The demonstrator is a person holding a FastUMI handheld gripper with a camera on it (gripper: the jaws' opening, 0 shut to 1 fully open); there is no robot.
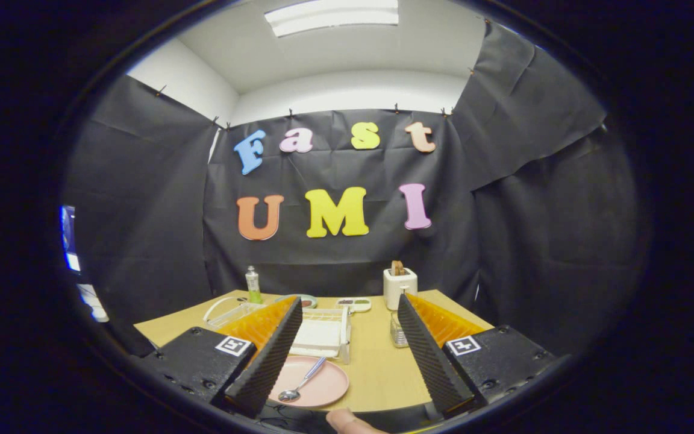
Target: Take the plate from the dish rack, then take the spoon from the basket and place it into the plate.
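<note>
- The hand-held gripper (347, 355) hovers above the near part of the bench (377, 367) with its two fingers spread wide and nothing between them.
- Each finger carries one square black-and-white marker on its base, two markers in all; they show a coded pattern, not readable words.
- One pink plate (314, 383) lies flat on the bench just ahead of the left finger, partly covered by that finger's tip.
- One metal spoon (302, 381) rests in the plate, its bowl toward the gripper and its pale handle pointing away toward the rack.
- One white dish rack (320, 331) stands just beyond the plate, between the two fingers and closer to the left one; I see no dishes standing in it.
- One small clear container (398, 333) with a ribbed look sits near the right finger; it may be the basket, but I cannot tell for sure.
- One white toaster (400, 286) stands at the far side of the bench with one brown slice poking out of its top.
- One small bottle (253, 284) with a green lower part stands at the far left; its label is too small to read.
- One small flat tray (353, 304) with dark spots lies at the far edge beside the toaster.
- One fingertip (350, 421) of the person shows at the near edge, below the fingers.
</note>
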